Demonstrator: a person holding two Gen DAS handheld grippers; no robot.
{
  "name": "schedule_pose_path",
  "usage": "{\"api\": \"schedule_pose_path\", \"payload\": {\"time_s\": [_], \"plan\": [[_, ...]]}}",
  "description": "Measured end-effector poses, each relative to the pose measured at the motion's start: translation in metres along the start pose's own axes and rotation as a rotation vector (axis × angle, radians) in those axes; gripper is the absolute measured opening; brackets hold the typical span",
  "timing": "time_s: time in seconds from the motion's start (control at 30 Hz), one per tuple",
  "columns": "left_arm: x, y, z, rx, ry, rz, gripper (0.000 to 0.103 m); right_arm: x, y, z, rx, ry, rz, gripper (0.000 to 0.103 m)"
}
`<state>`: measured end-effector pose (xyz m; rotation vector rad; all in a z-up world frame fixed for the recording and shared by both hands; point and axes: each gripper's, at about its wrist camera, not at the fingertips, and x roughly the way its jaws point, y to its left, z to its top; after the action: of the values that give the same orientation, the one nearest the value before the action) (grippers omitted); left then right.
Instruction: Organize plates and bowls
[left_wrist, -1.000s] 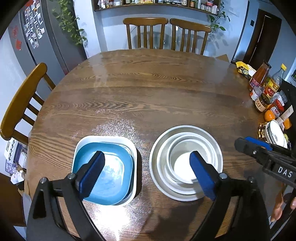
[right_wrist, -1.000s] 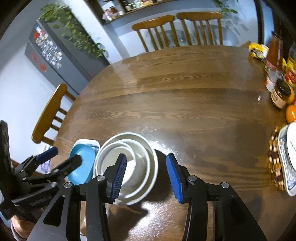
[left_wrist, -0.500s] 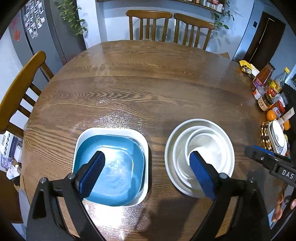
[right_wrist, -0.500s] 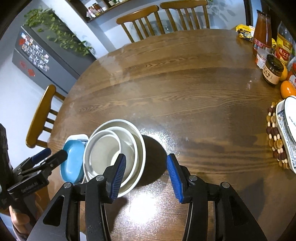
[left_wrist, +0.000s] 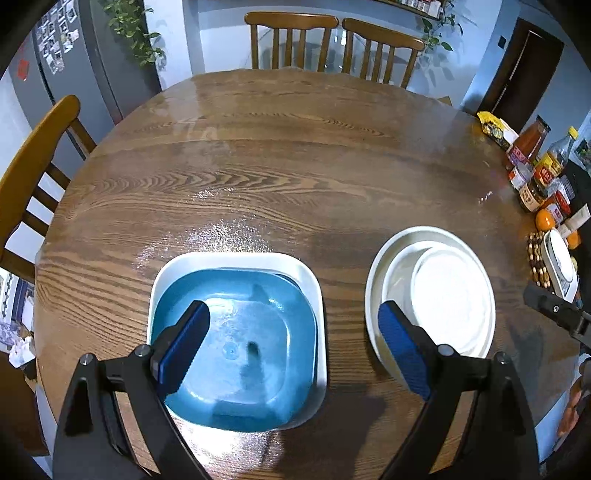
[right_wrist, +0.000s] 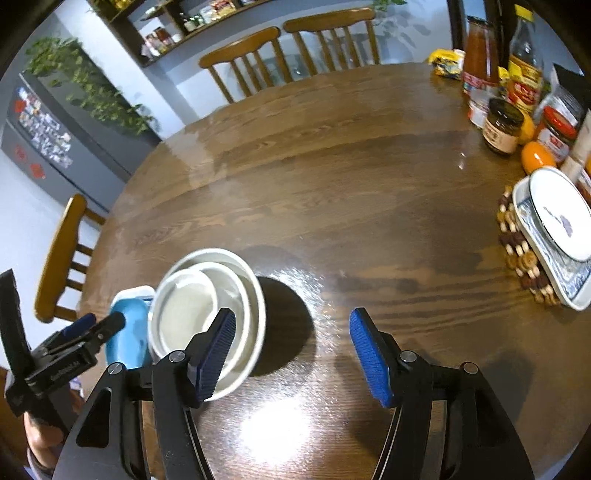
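A blue square plate (left_wrist: 240, 339) lies nested in a white square plate (left_wrist: 308, 280) near the table's front edge. To its right stands a stack of three round white bowls (left_wrist: 443, 295). My left gripper (left_wrist: 291, 347) is open and empty, hovering above both stacks. My right gripper (right_wrist: 291, 358) is open and empty, its left finger over the bowl stack (right_wrist: 207, 295). The blue plate (right_wrist: 127, 332) shows beside the bowls, with the left gripper (right_wrist: 92, 325) over it.
Jars, bottles and oranges (right_wrist: 517, 103) crowd the table's right edge. A patterned dish on a beaded mat (right_wrist: 554, 236) sits there too. Wooden chairs (left_wrist: 332, 40) stand at the far side and at the left (left_wrist: 33, 162).
Both grippers have come lower and closer to the table. The plates and bowls look larger. Nothing was taken hold of.
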<state>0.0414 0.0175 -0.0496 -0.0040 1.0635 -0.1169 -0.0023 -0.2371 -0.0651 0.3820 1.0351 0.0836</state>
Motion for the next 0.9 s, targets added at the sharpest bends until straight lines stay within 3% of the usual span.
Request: {"api": "schedule_pose_path", "payload": {"time_s": [0.2,0.33,0.4,0.5,0.6,0.7,0.83,0.9], "plan": [[0.007,0.005,0.001,0.04,0.022,-0.026,0.085,0.0,-0.008,-0.007,0.009,0.004,-0.058,0.065],[0.017,0.01,0.003,0.029,0.062,-0.059,0.073,0.006,-0.009,-0.013,0.017,0.03,-0.025,0.065],[0.022,0.01,0.005,0.023,0.081,-0.078,0.071,0.01,-0.009,-0.014,0.027,0.041,-0.012,0.064],[0.028,0.01,0.01,-0.005,0.127,-0.157,0.068,0.017,-0.009,-0.014,0.043,0.068,0.05,0.057],[0.03,0.005,0.013,0.007,0.127,-0.149,0.066,0.023,-0.007,-0.013,0.047,0.081,0.064,0.048],[0.03,0.003,0.015,0.017,0.127,-0.154,0.056,0.028,-0.005,-0.012,0.05,0.095,0.091,0.039],[0.031,-0.002,0.017,0.033,0.135,-0.157,0.043,0.031,-0.004,-0.01,0.047,0.102,0.105,0.036],[0.034,-0.002,0.02,0.038,0.138,-0.155,0.043,0.031,-0.004,-0.009,0.046,0.105,0.11,0.034]]}}
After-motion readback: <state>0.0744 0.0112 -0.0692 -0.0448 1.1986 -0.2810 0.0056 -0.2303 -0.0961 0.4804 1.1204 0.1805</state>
